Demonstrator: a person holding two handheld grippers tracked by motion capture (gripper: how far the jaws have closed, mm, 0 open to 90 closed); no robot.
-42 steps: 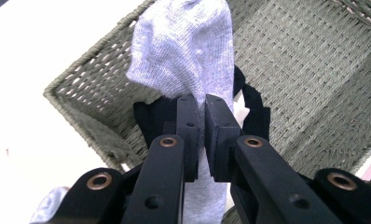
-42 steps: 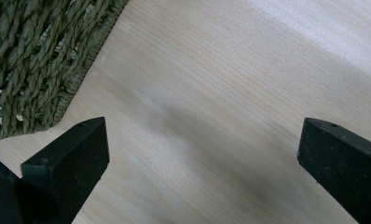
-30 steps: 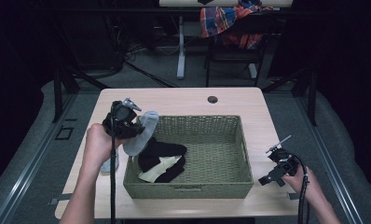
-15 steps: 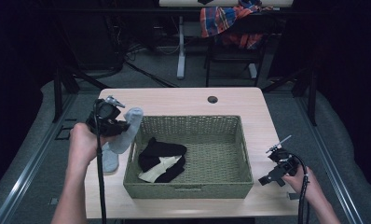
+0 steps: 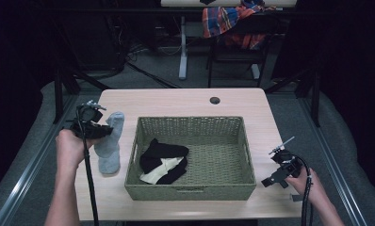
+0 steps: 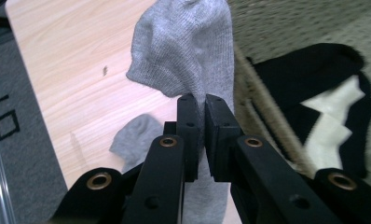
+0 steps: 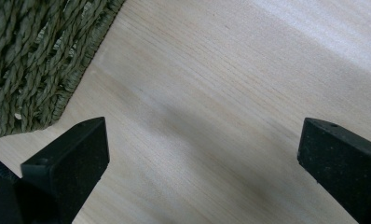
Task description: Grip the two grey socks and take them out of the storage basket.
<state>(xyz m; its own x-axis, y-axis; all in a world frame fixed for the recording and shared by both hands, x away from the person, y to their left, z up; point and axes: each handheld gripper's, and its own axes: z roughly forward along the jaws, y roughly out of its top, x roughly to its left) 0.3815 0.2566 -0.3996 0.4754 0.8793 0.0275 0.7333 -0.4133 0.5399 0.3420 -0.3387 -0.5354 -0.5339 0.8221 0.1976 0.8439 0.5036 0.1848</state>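
A grey sock [image 5: 109,147] hangs over the table left of the woven basket [image 5: 191,192], its lower end resting on the wood. My left gripper [image 5: 101,132] is shut on the grey sock [image 6: 193,56], the two pads pinching the fabric between them. Inside the basket lies a black and cream sock bundle [image 5: 164,161], also seen as the black and cream bundle [image 6: 333,112] beyond the basket rim. My right gripper [image 5: 276,175] rests low over the table right of the basket, jaws wide open with bare wood between them [image 7: 202,154].
The table [image 5: 176,101] has a round dark grommet [image 5: 215,100] near its far edge. A basket corner [image 7: 30,60] lies close to my right gripper. A chair with plaid cloth [image 5: 232,21] stands beyond the table. Dark floor surrounds it.
My left hand has carried the grey sock leftward and down, from the basket's left rim to over the table beside it. The right hand has stayed still.
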